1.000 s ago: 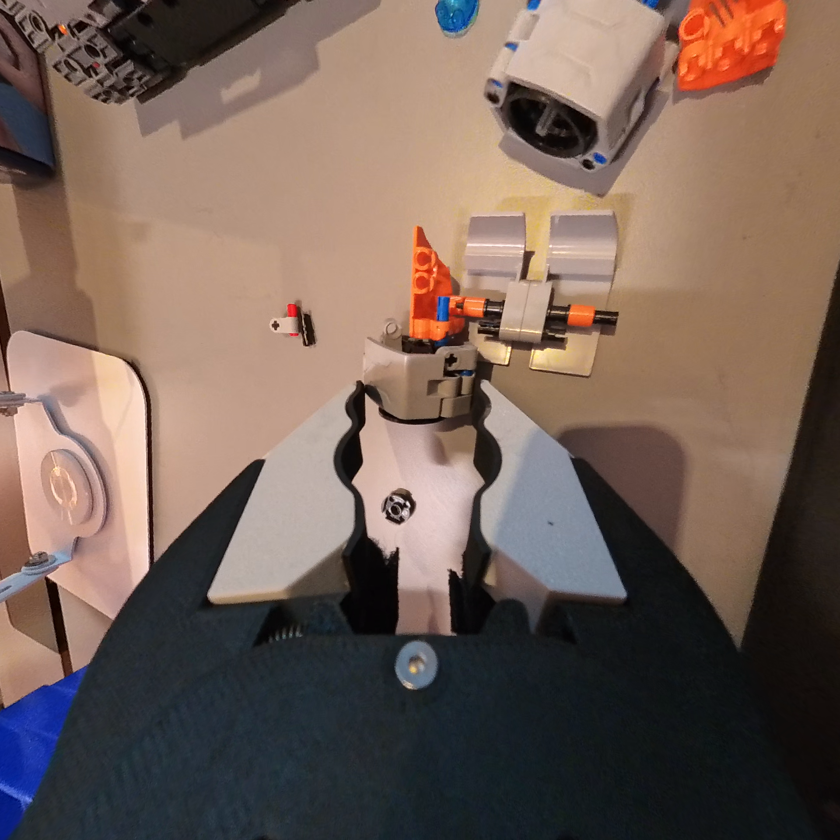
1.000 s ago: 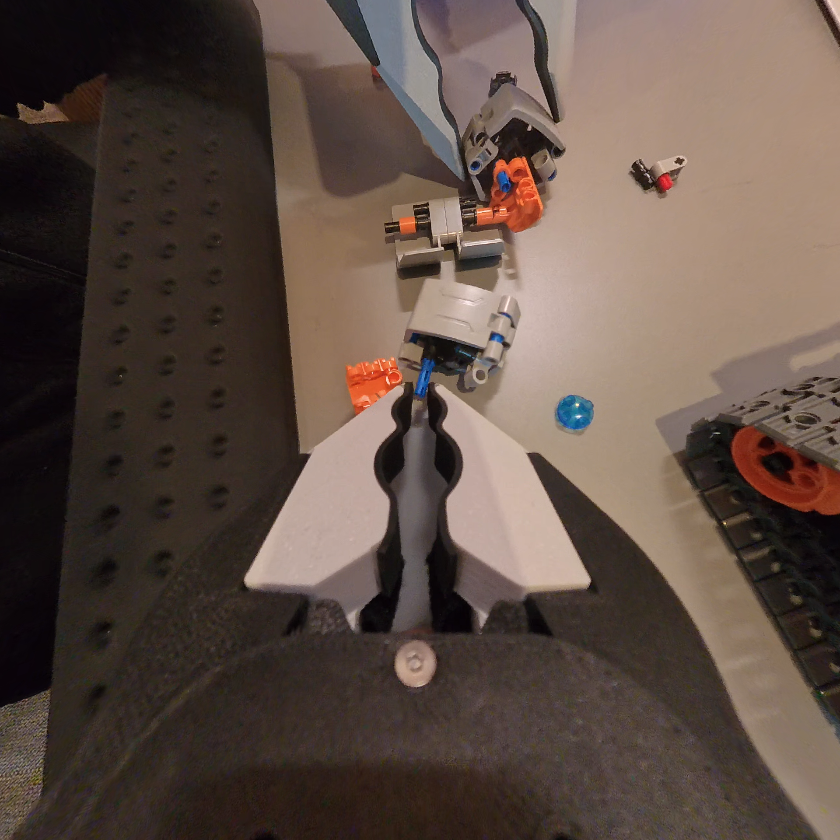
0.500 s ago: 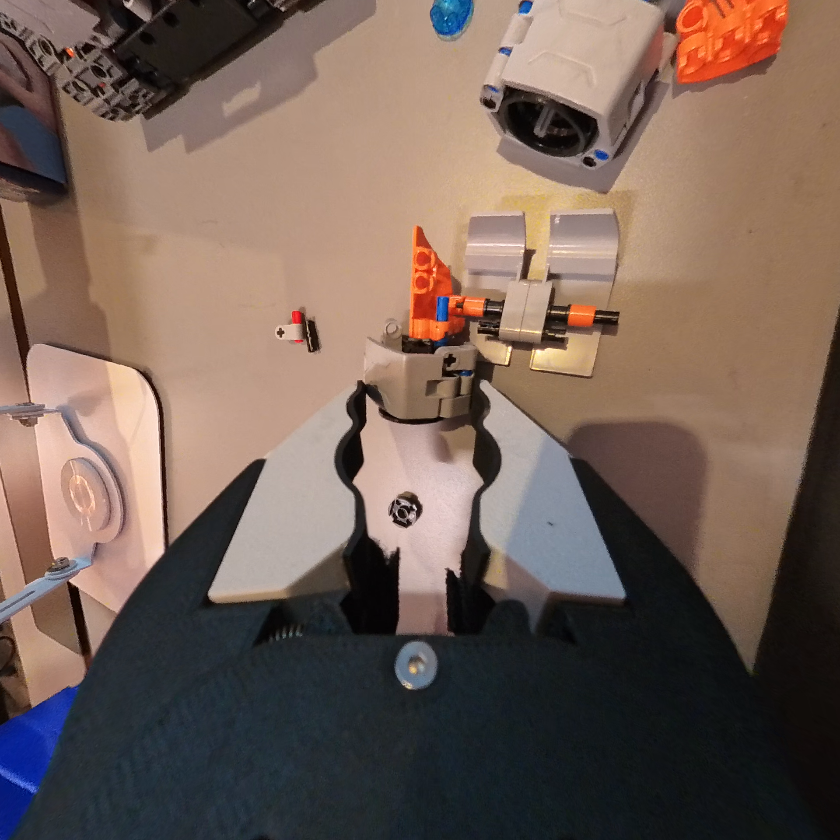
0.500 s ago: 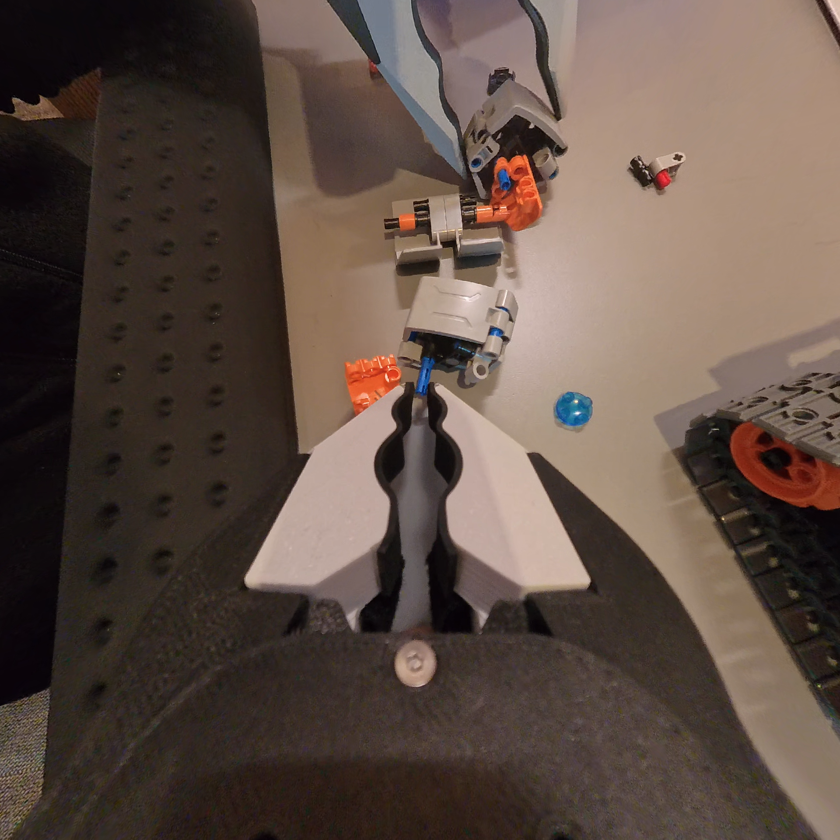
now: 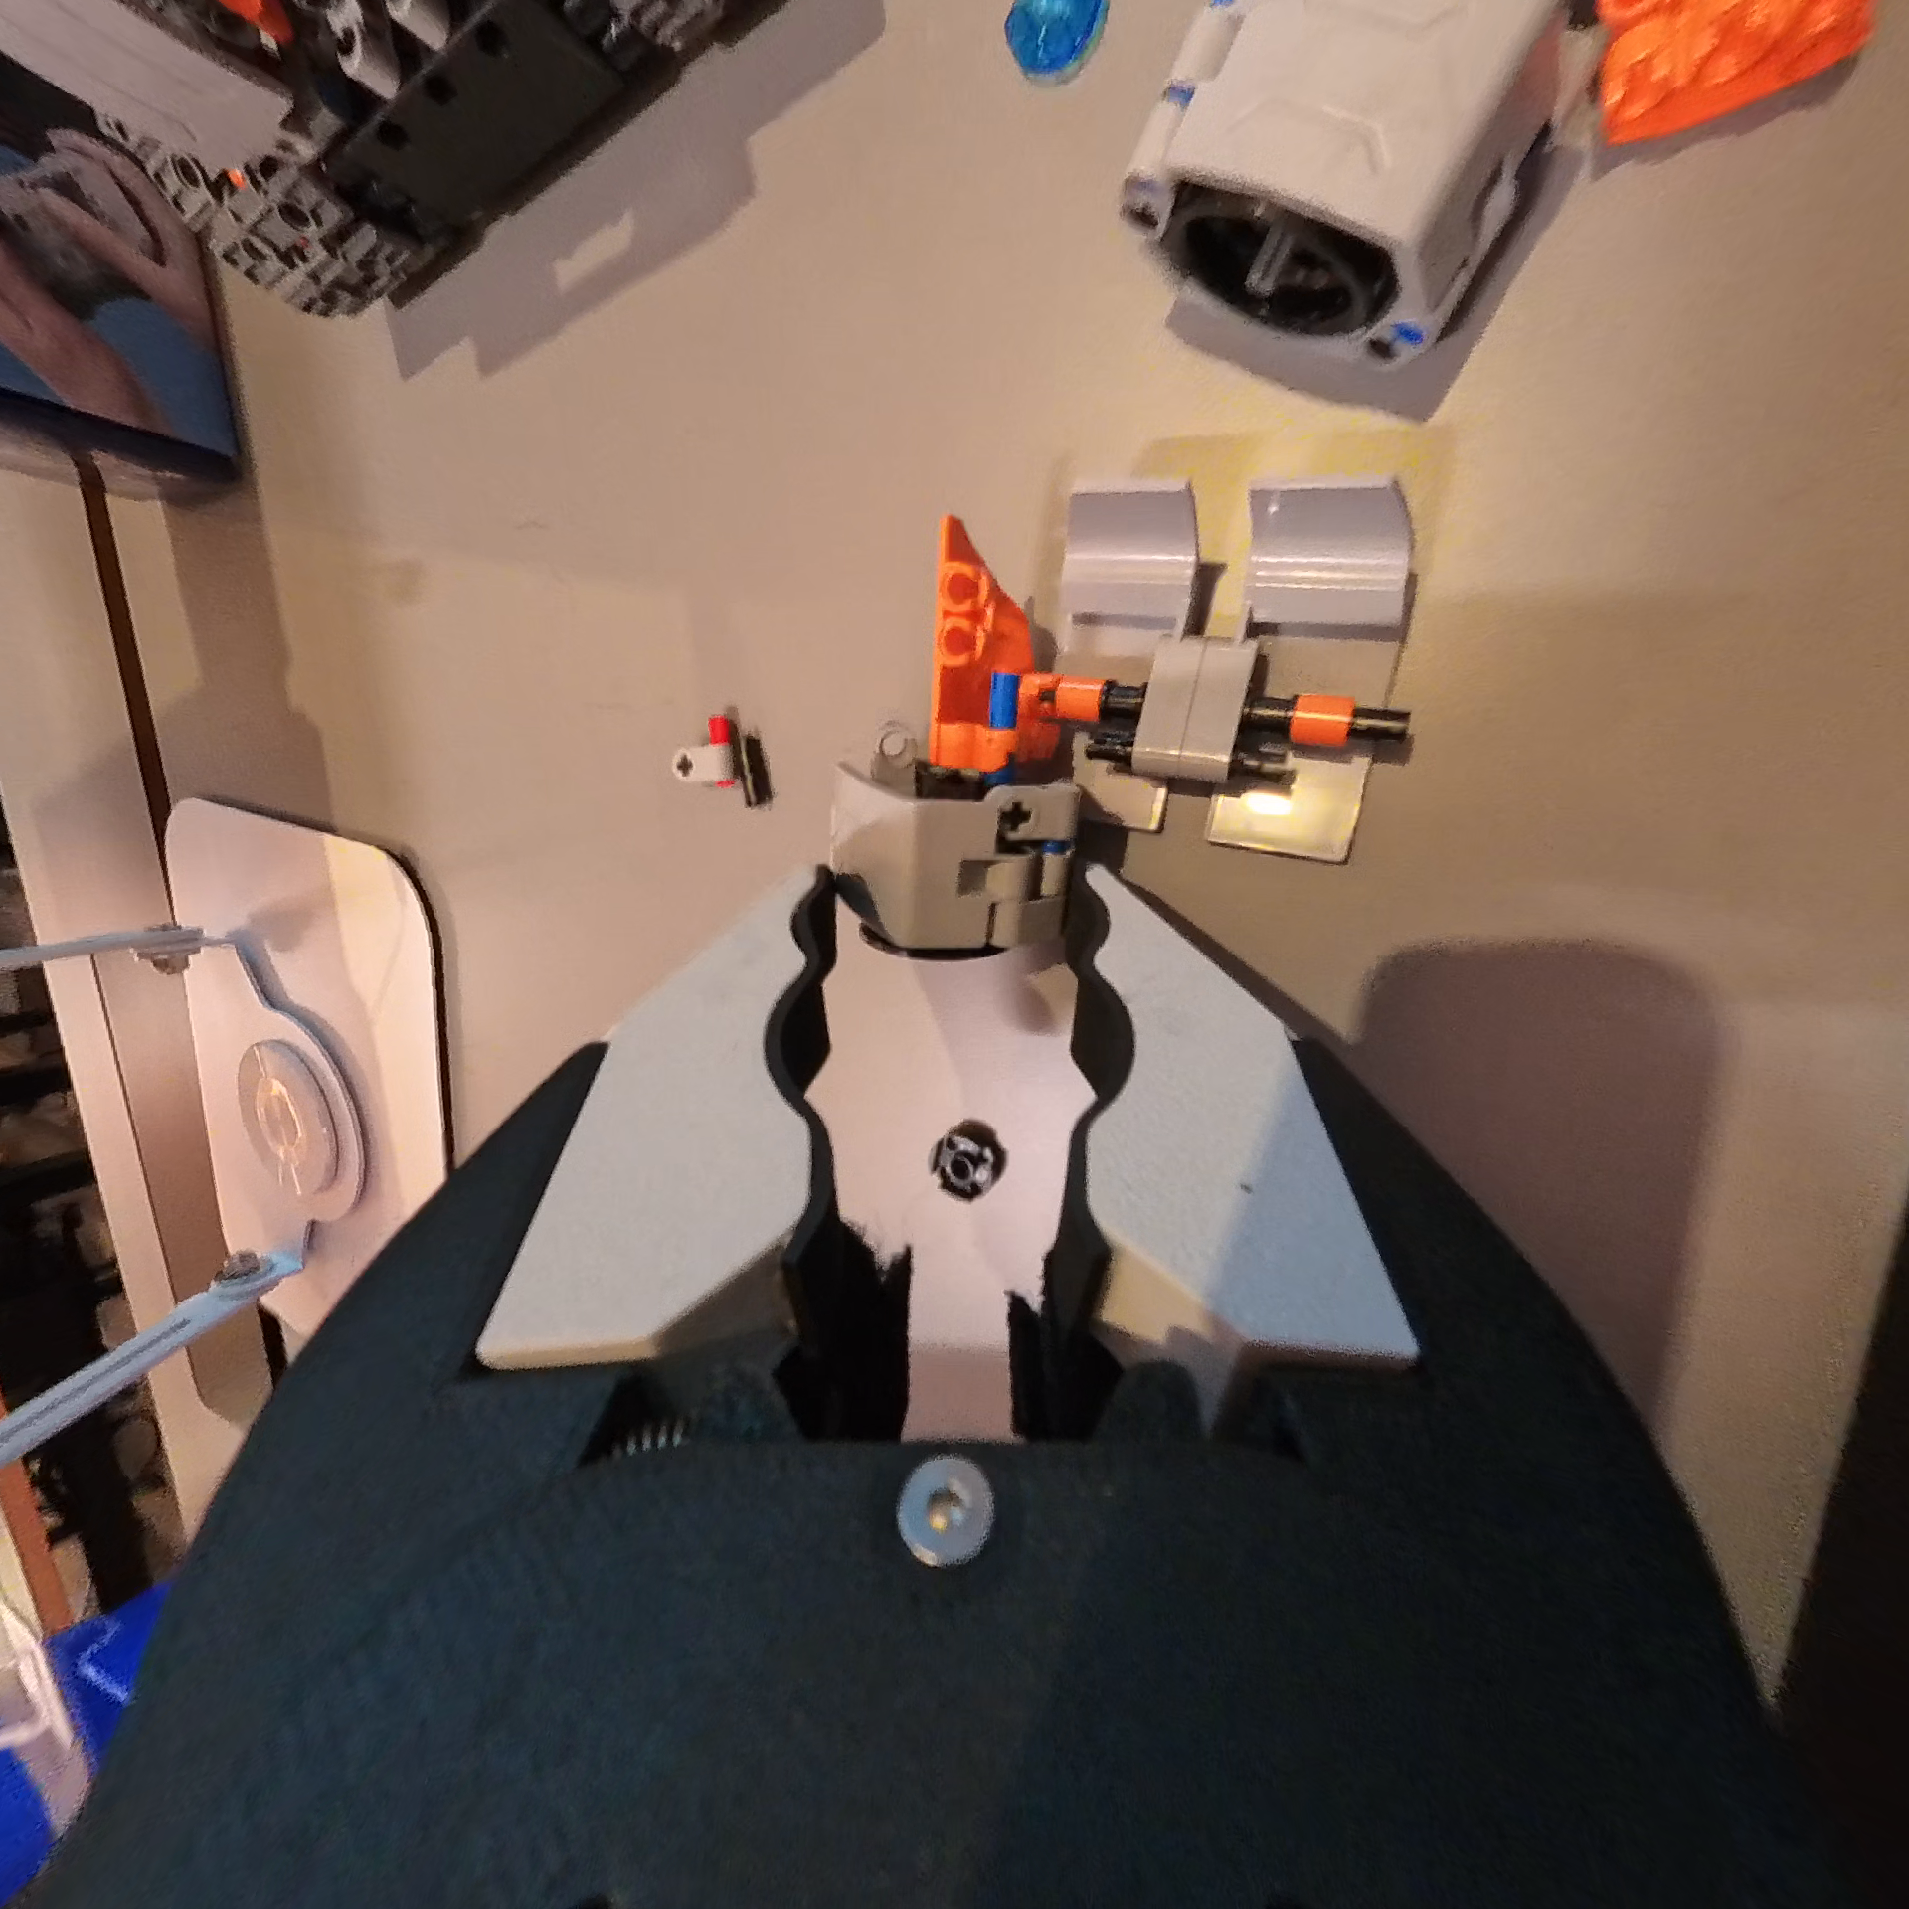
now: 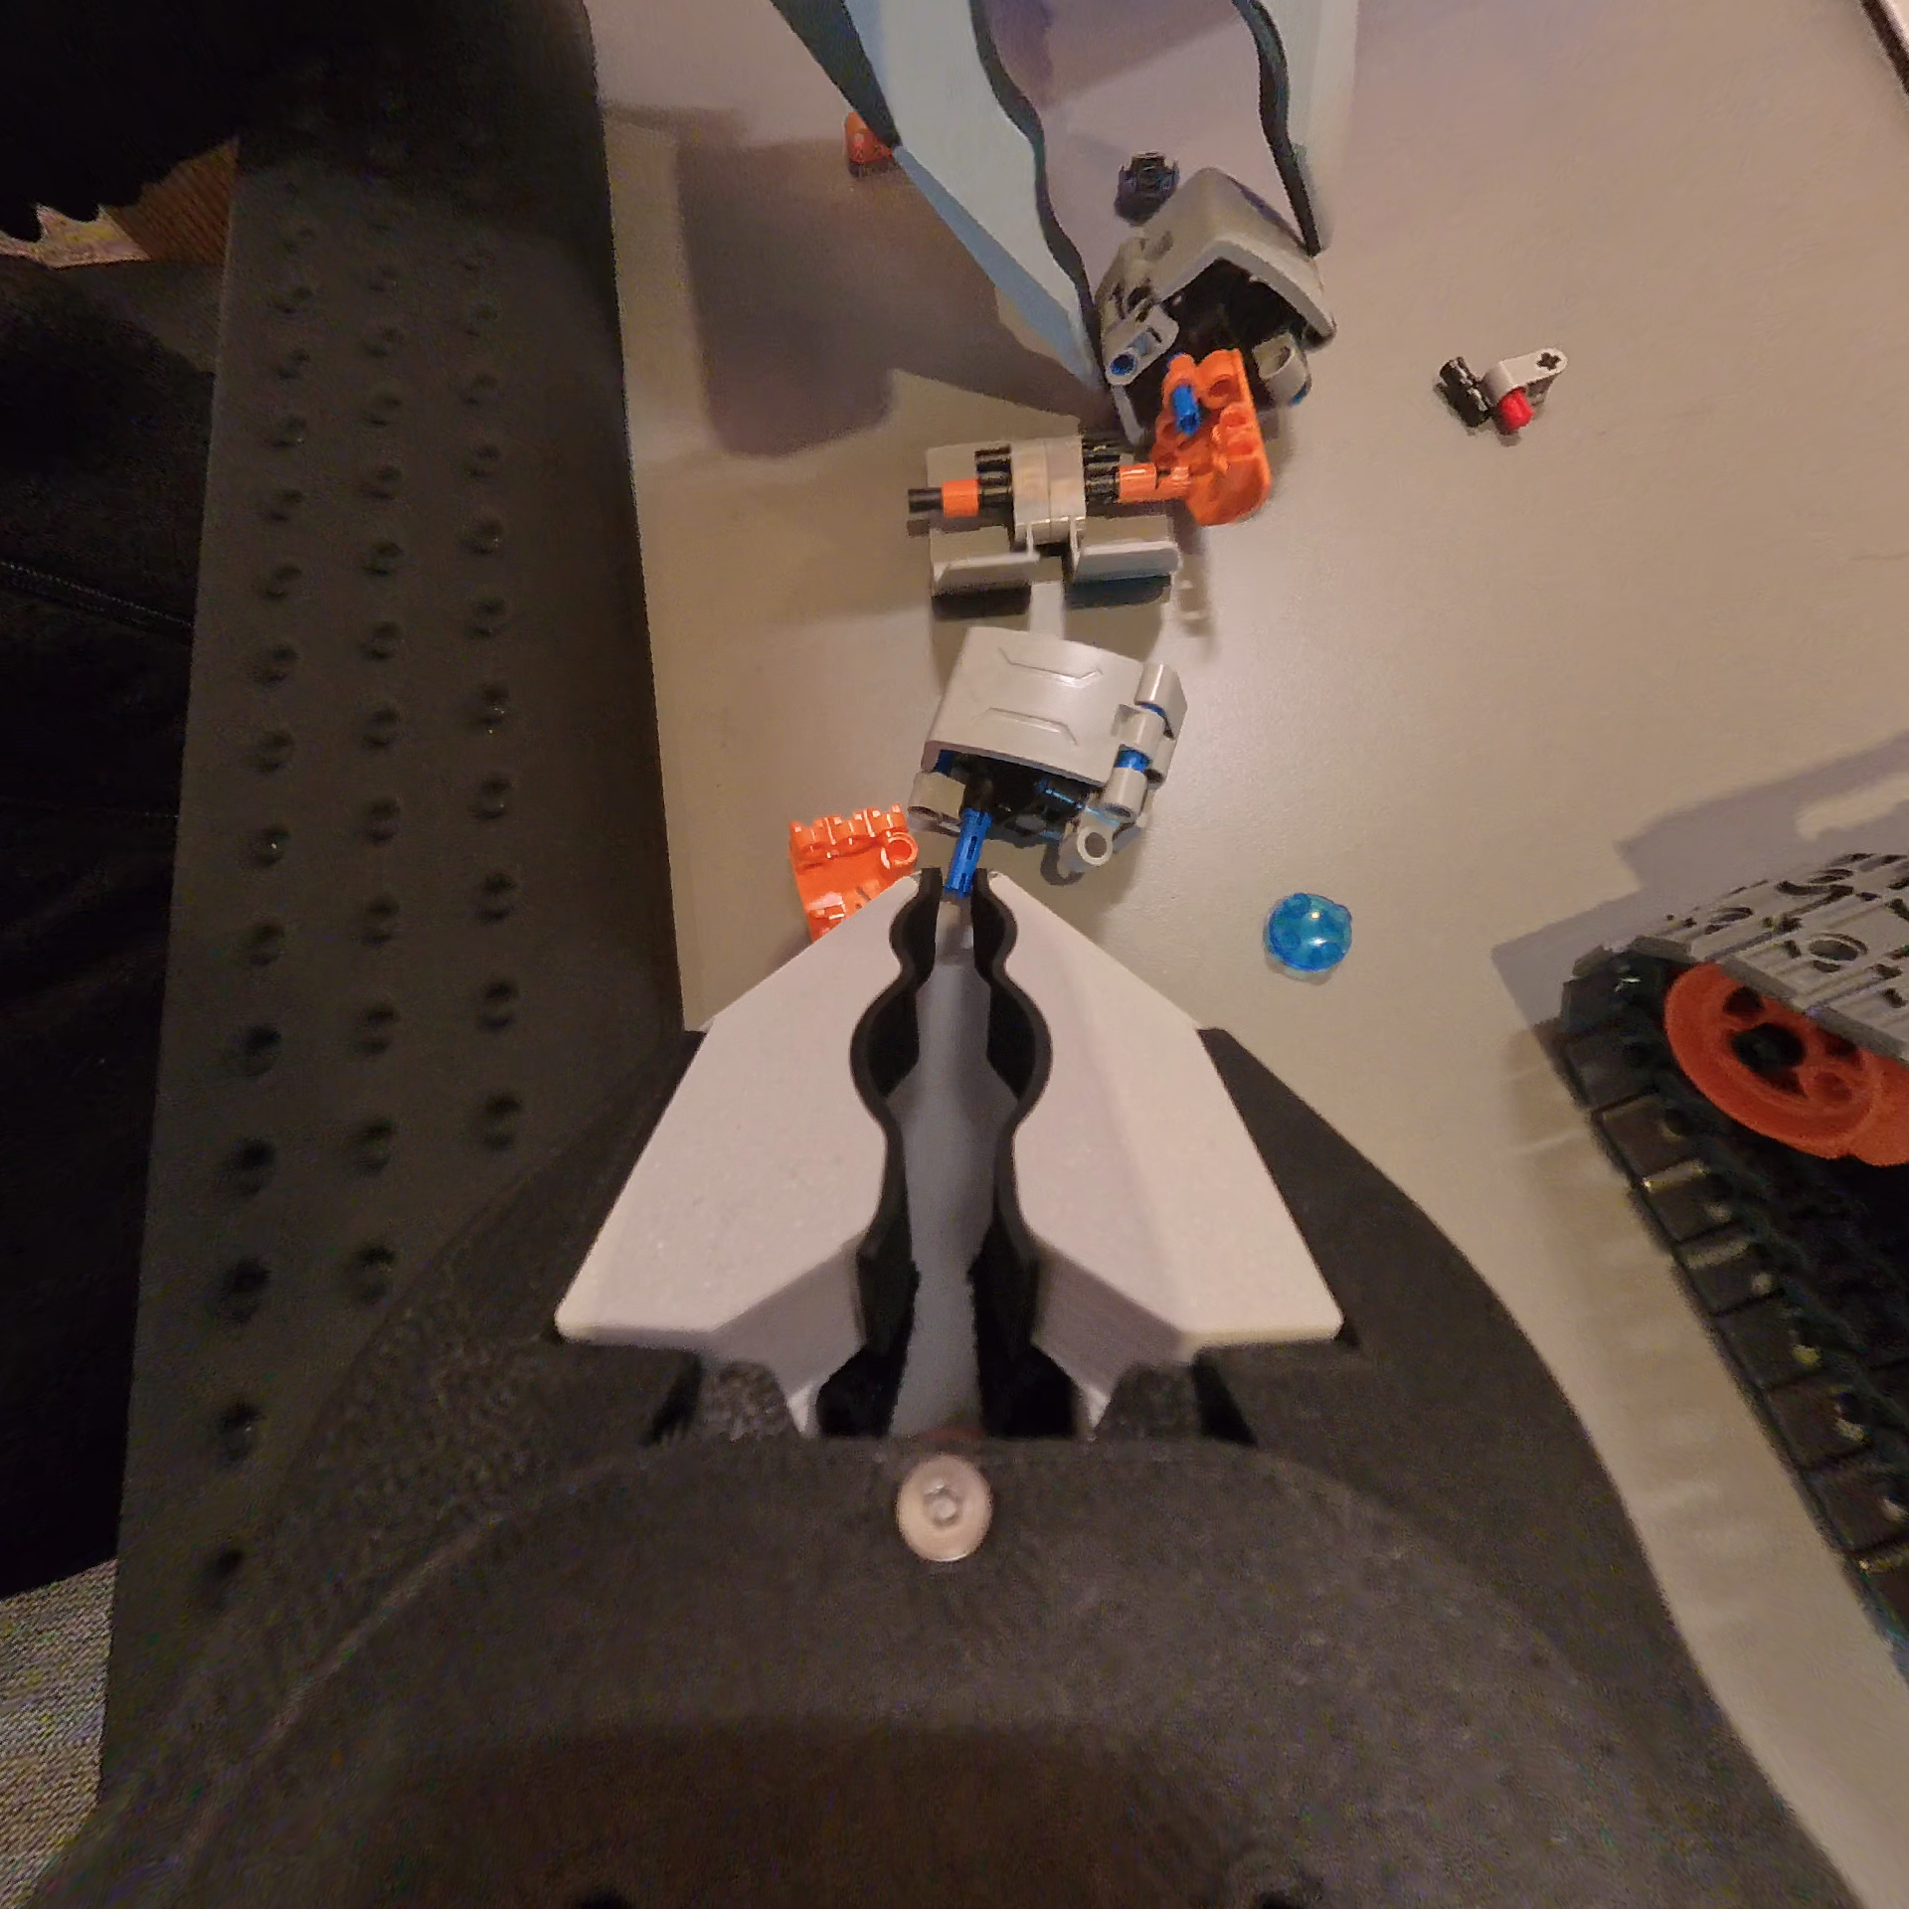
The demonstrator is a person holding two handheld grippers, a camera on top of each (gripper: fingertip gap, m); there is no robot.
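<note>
Left wrist view, from left to right: a small red bit (image 5: 718, 764) lies alone. At middle, the left gripper (image 5: 950, 888) is half open and squeezes a grey shell (image 5: 930, 863). An orange wedge (image 5: 976, 661) and a bar (image 5: 1198, 723) are joined to the shell. The big block (image 5: 1333, 176) lies apart at upper right, not joined to them.

Right wrist view: the right gripper (image 6: 956, 888), at middle, is nearly closed, and its tips pinch a blue pin (image 6: 969, 847) that sticks out of the block. A blue stud (image 6: 1307, 930) lies loose at right.

Only the right view shows the pin pinch and the orange wheel (image 6: 1777, 1074). Only the left view shows a black stud (image 5: 971, 1167) on the table between its fingers.
</note>
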